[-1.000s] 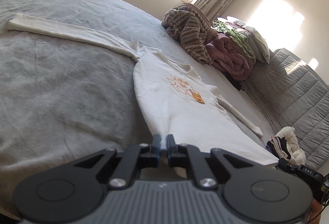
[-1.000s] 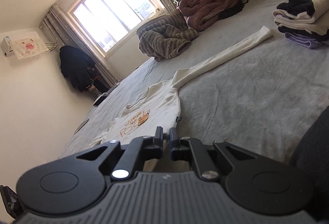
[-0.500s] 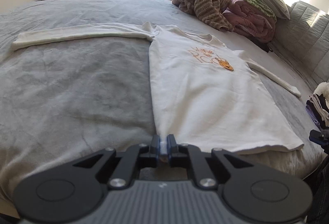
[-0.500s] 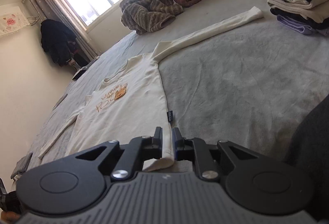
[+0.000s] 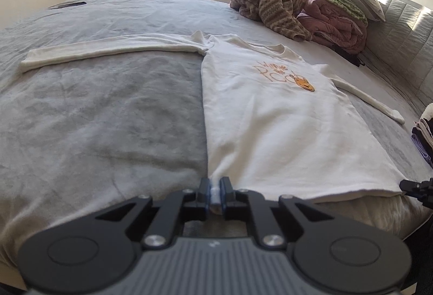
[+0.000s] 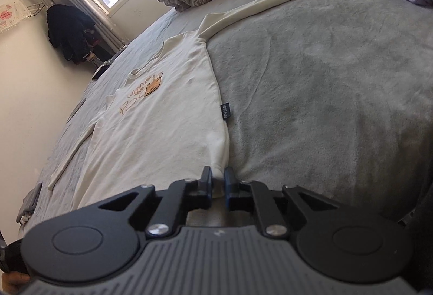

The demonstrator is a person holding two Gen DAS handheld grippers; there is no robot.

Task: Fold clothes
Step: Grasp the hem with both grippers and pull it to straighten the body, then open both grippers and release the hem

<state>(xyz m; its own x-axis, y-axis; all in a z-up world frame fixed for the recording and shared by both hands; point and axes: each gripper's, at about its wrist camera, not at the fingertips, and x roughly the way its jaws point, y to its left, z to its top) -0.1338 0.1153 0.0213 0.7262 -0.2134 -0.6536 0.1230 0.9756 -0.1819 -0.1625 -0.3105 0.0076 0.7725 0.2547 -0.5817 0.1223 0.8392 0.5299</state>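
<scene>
Clearly soft and limp, the cream shirt (image 5: 270, 116) lies flat, face up, along the bed's (image 5: 94, 111) near edge, sleeves spread. Left claw (image 5: 215, 191) and right claw (image 6: 217, 180) each pinch a hem corner, sensible holds since thin knit sags between grips.

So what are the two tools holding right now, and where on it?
Both hold the cream shirt by its bottom hem: the left tool pinches one hem corner, the right tool the other.
</scene>
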